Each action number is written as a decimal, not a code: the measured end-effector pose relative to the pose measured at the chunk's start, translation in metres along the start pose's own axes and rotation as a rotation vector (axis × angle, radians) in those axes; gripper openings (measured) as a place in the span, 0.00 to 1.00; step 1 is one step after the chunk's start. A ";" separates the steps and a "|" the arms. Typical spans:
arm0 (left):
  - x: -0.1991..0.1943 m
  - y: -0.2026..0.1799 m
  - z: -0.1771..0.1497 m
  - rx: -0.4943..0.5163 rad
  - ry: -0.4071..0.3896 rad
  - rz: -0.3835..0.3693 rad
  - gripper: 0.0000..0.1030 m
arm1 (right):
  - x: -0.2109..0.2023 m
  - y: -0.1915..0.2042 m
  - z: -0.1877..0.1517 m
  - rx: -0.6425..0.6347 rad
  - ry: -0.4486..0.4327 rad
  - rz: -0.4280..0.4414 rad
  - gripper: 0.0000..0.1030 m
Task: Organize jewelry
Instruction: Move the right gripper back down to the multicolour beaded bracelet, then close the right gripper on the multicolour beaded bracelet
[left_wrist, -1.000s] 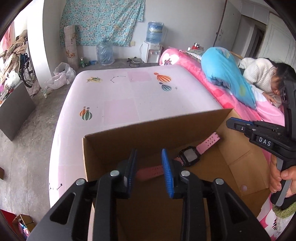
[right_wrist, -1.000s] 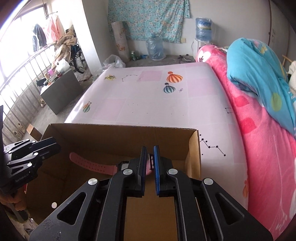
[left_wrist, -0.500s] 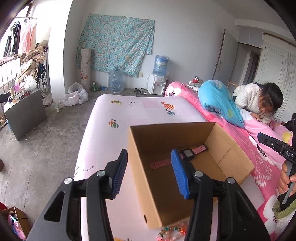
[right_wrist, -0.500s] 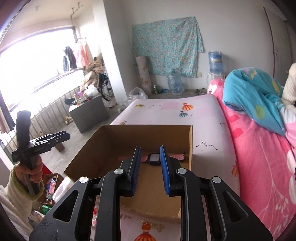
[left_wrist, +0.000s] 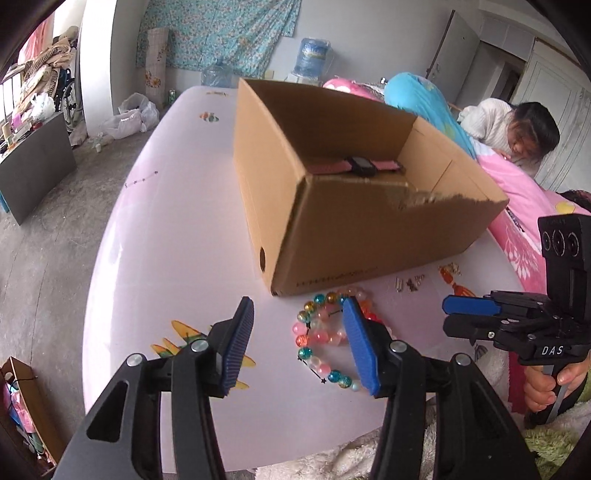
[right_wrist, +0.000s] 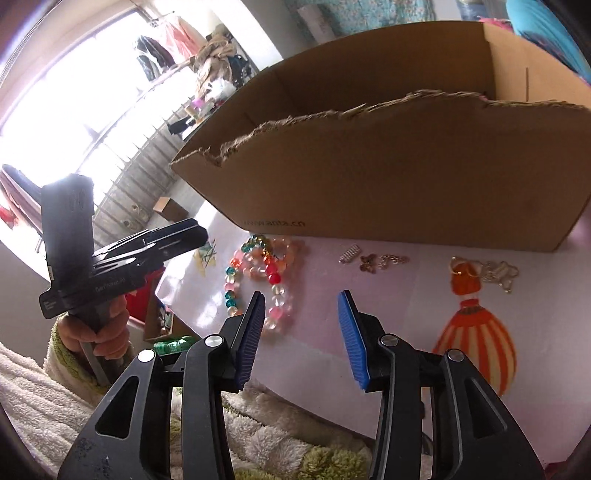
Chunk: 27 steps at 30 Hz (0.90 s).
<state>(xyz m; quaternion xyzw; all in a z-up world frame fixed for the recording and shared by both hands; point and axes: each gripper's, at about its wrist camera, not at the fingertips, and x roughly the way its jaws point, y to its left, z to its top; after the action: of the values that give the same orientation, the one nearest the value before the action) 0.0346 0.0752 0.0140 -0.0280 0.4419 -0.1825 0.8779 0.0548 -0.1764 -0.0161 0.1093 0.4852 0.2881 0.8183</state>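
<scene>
A cardboard box (left_wrist: 354, 229) stands on the pink table, with a pink-strapped watch (left_wrist: 356, 166) lying inside. Colourful bead bracelets (left_wrist: 321, 336) lie on the table in front of the box; they also show in the right wrist view (right_wrist: 264, 273). Small metal pieces (right_wrist: 373, 260) and a chain (right_wrist: 495, 273) lie to their right. My left gripper (left_wrist: 299, 343) is open and empty, low over the table just left of the beads. My right gripper (right_wrist: 301, 334) is open and empty, just in front of the beads; it also shows in the left wrist view (left_wrist: 476, 314).
The box's near wall (right_wrist: 388, 177) has a torn top edge. The table's near edge meets a fluffy white and green blanket (right_wrist: 280, 439). A person (left_wrist: 517, 125) leans on the pink bed at the right. The floor (left_wrist: 48, 229) lies to the left.
Both grippers have pulled back out of the box and dropped low in front of it. Both jaws have opened wider. The watch stays in the box.
</scene>
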 end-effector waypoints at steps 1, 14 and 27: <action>0.004 -0.001 -0.002 0.009 0.007 0.008 0.47 | 0.006 0.004 0.002 -0.011 0.009 -0.004 0.37; 0.032 -0.014 -0.014 0.117 0.111 0.099 0.24 | 0.038 0.036 0.021 -0.133 0.042 -0.055 0.26; 0.035 -0.017 -0.012 0.145 0.136 0.189 0.20 | 0.041 0.036 0.017 -0.171 0.061 -0.088 0.08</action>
<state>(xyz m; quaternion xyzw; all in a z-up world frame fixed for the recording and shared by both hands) 0.0392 0.0487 -0.0160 0.0898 0.4869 -0.1320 0.8588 0.0712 -0.1221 -0.0206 0.0090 0.4880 0.2955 0.8213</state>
